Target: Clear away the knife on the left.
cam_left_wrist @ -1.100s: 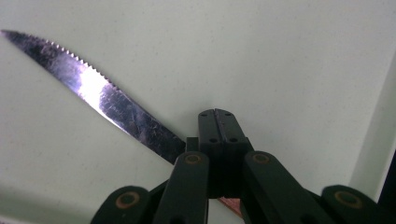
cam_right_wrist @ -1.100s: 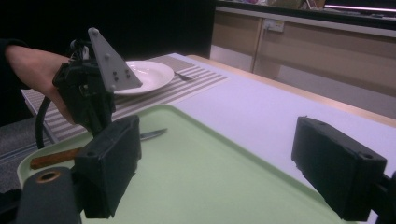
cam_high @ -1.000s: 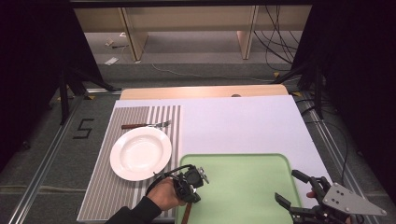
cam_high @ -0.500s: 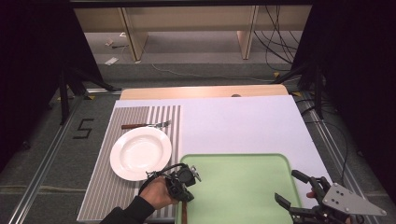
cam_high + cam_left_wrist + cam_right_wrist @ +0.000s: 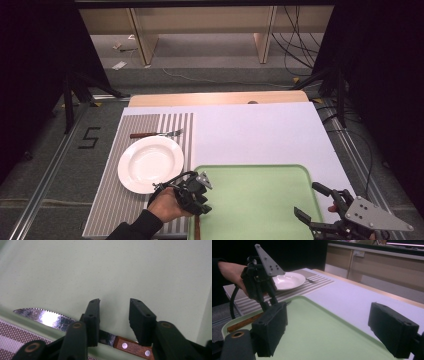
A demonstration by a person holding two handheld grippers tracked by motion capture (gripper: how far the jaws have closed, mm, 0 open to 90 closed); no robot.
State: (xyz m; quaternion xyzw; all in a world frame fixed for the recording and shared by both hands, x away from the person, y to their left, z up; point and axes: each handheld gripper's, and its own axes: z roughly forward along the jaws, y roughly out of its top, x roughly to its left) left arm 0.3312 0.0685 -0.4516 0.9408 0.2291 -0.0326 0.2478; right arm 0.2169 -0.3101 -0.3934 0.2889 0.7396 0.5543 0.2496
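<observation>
Knife [image 5: 75,326] is lying on the tray [image 5: 260,200] rim; left gripper [image 5: 113,315], jaws just opening, is risking tipping it off.

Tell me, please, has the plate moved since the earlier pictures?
No. The plate lies on the same spot of the striped mat, just below the fork.

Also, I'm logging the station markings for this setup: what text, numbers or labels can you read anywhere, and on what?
"5": black figure on the grey floor, left of the striped placemat.
Nothing else carries readable text.
</observation>
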